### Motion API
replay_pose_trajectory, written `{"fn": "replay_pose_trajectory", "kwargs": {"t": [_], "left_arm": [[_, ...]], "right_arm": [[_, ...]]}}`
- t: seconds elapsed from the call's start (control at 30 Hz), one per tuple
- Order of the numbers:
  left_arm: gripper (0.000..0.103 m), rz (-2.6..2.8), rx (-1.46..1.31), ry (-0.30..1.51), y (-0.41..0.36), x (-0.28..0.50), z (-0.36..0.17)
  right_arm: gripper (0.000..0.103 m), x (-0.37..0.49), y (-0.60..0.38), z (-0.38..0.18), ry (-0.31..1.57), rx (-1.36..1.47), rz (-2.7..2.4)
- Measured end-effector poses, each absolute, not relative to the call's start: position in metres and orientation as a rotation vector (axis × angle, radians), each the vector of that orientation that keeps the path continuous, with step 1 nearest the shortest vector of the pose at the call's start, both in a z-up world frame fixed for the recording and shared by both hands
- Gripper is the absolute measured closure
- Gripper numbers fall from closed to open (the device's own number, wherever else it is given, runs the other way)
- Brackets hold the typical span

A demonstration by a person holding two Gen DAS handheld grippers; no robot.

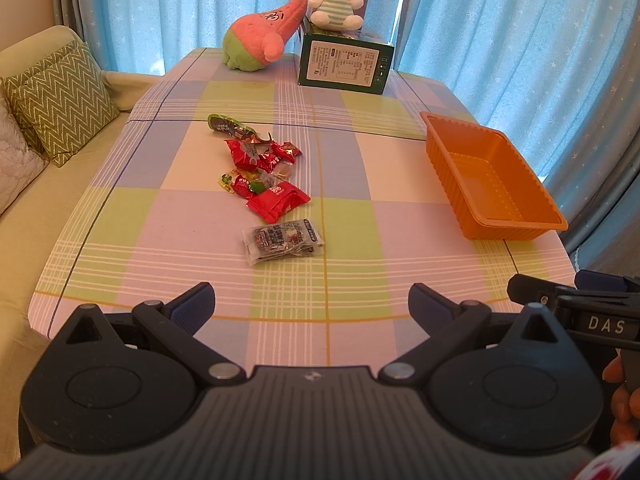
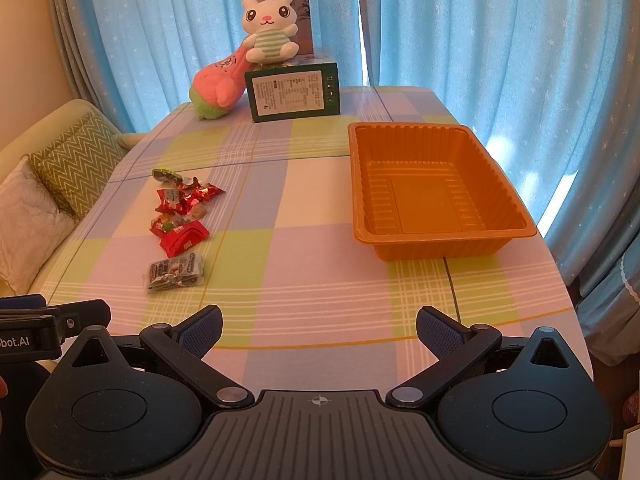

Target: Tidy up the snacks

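Over the near edge of the checked bench [image 1: 360, 216], the left claw [image 1: 311, 307] hovered level, spread wide and holding nothing. Ahead of it lay the snacks [image 1: 262, 184], a loose line of red, green and silvery wrappers left of the bench's middle. Beside it the right claw [image 2: 319, 332] hovered likewise, fully parted and empty, facing the orange tray [image 2: 436, 240], which stood bare on the right.
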State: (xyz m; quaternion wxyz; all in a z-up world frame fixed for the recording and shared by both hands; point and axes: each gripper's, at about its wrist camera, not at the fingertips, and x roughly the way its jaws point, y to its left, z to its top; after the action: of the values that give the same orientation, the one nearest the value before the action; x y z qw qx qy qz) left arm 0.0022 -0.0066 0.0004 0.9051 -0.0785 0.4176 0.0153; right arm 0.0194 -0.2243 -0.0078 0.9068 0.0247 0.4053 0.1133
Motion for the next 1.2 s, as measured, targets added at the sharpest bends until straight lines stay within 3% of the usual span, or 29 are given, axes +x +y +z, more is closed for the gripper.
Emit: {"fn": "replay_pose_trajectory", "kwargs": {"t": [0.57,1.2], "left_arm": [[0.001,0.026,-0.167,0.865,0.005,0.001,-0.006],[0.012,-0.05,0.069,0.929,0.08,0.064,-0.031]], "right_arm": [[0.0,0.019,-0.225,-0.012,0.829,0.068,0.239],[0.001,0.06,-0.157,-0.046,0.785,-0.082,0.518]]}}
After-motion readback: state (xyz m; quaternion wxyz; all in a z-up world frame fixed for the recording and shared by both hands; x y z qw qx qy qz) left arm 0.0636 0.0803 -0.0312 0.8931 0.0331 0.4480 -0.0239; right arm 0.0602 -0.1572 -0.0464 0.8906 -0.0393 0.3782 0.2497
